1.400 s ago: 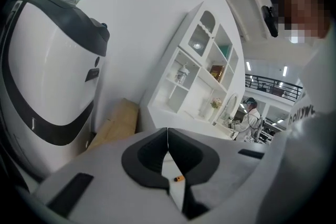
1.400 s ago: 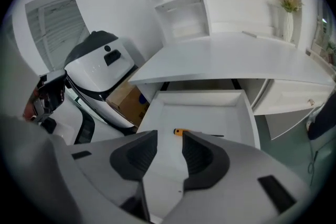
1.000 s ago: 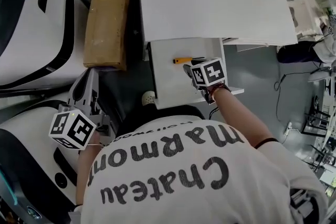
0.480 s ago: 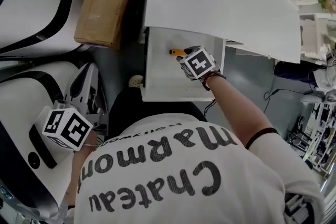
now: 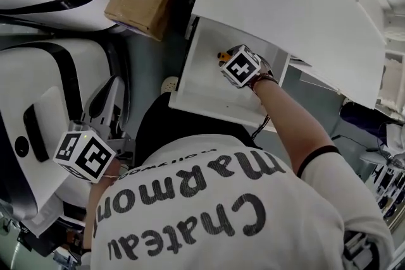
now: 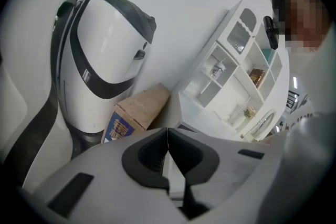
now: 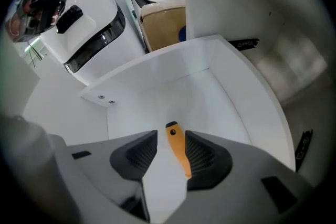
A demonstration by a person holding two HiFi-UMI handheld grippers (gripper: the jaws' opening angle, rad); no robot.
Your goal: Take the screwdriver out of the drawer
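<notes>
The step in hand is judged to be the grasp of the screwdriver. The right gripper (image 7: 171,135) is lowered into the open white drawer (image 7: 157,86) at the far right, with its jaws apart. The screwdriver (image 7: 179,153) lies on the drawer floor between them, its orange handle close against the right-hand jaw, with a clear gap to the left-hand one. Its shaft is hidden under the gripper body. Before closing, the gripper would best be shifted a little so that the handle is centred, and the squeeze taken squarely across the thick part of the handle. The lift should then be made straight up and toward the near side, so that the drawer walls and the white top (image 5: 285,3) overhanging the far end are cleared. The handle looks to be smooth, rounded plastic that tapers from a dark end cap, so it could roll or slip. The ribbed dark pads (image 7: 202,152) should help against that. The drawer is a flat, smooth painted panel with low walls. The left gripper (image 6: 167,134) is held at the near left, jaws pressed together on nothing, facing a cardboard box (image 6: 139,110).
</notes>
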